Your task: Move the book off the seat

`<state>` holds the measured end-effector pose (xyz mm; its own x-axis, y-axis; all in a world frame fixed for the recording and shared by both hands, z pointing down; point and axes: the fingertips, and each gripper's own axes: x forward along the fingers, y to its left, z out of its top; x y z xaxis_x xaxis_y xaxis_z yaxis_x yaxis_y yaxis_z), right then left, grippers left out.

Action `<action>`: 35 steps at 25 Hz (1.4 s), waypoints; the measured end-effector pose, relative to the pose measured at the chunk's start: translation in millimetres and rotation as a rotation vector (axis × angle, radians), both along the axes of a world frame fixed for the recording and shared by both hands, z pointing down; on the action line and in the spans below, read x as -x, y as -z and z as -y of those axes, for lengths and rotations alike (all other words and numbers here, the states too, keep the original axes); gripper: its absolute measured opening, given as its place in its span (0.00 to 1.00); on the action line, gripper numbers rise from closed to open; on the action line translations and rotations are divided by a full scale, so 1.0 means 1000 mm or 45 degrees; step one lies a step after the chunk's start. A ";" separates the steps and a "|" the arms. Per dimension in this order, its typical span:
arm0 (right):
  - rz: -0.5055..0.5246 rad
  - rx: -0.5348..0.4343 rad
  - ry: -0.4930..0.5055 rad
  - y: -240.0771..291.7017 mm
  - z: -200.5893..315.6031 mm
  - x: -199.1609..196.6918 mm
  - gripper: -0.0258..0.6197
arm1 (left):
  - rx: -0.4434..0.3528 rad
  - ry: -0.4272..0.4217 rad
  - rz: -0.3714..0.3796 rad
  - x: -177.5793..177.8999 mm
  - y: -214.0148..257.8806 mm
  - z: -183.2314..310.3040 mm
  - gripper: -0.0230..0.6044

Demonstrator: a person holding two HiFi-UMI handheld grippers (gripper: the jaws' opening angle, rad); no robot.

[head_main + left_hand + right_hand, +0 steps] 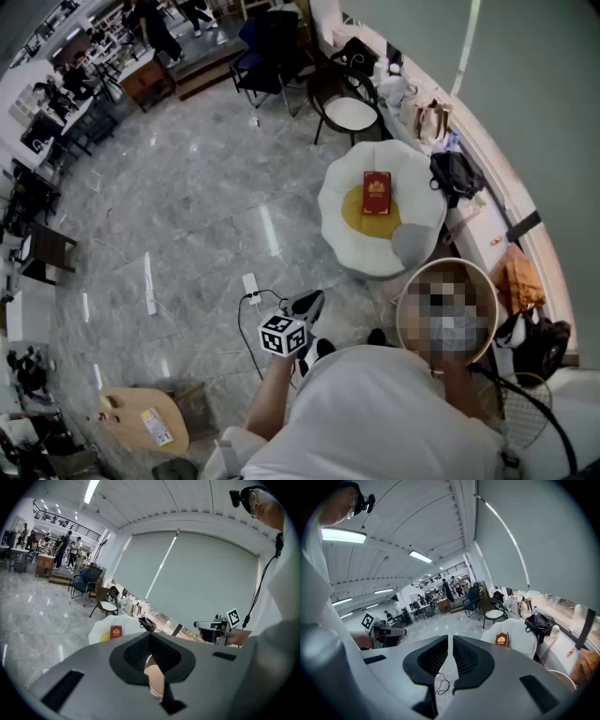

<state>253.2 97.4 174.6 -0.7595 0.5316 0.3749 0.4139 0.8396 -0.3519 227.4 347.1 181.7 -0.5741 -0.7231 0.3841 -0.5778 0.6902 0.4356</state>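
Holding left tool (150, 641) and right tool (450, 641) closed, empty, well short of seat (339, 242). Book (377, 193) flat on its yellow middle, far right. Could shove it floorward if reaching with jaws together; could snag floor cable (442, 684) when stepping in.

The left gripper (151, 652) and the right gripper (451, 656) are both held near the torso, tilted slightly downward, jaws closed together.

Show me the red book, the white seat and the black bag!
red book (377, 193), head view, middle of its cover.
white seat (337, 225), head view, bare left edge.
black bag (455, 174), head view, middle of the bag.
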 end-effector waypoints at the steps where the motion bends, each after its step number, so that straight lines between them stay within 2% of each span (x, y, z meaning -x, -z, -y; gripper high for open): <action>1: 0.002 -0.001 -0.002 0.001 -0.001 0.001 0.13 | -0.001 0.001 -0.001 0.000 0.000 -0.001 0.04; 16: -0.005 0.023 0.018 0.003 0.008 0.005 0.13 | 0.000 0.016 -0.017 -0.002 -0.004 0.010 0.04; 25: -0.049 0.047 0.041 -0.006 0.035 0.015 0.13 | 0.002 0.057 -0.043 -0.002 -0.010 0.031 0.04; 35: -0.097 -0.011 0.188 -0.026 0.053 0.017 0.13 | -0.031 0.134 -0.055 -0.001 -0.012 0.051 0.04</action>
<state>236.4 44.6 200.4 -0.6427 0.6318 0.4332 0.5054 0.7747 -0.3801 227.9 296.5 193.4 -0.6304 -0.6691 0.3935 -0.4831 0.7350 0.4759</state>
